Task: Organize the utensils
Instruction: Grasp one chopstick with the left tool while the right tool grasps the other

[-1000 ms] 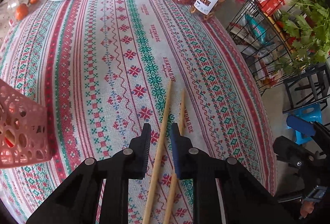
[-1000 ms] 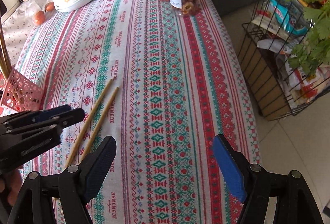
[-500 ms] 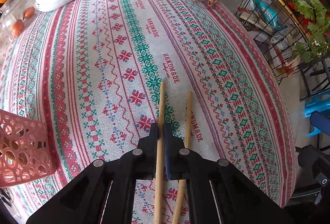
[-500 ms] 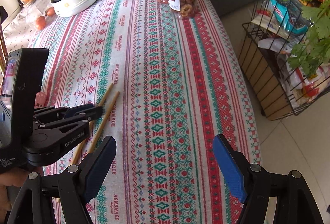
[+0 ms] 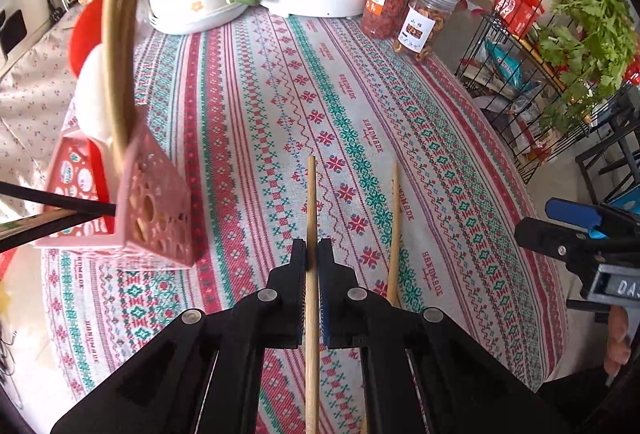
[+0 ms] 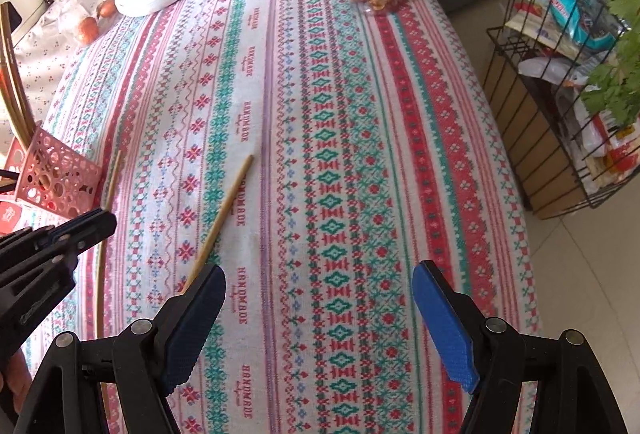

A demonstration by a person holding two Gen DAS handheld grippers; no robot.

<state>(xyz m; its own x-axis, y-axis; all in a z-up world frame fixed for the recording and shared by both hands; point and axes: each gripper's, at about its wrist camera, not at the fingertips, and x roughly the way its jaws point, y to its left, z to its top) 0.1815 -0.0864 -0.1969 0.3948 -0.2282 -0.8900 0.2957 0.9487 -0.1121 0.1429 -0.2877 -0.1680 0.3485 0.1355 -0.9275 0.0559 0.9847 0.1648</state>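
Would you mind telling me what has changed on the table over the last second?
The left claw closed on one wooden chopstick and lifted it toward the pink holder. The second chopstick stayed lying on the tablecloth, and the right claw stayed open and empty.

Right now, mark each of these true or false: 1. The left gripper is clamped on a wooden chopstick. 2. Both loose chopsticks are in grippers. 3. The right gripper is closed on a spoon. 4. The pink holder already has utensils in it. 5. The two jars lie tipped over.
1. True: the left gripper is shut on one chopstick.
2. False: the other chopstick lies on the tablecloth, ungripped.
3. False: the right gripper is open and empty.
4. True: the pink holder holds long wooden utensils.
5. False: both jars stand upright.
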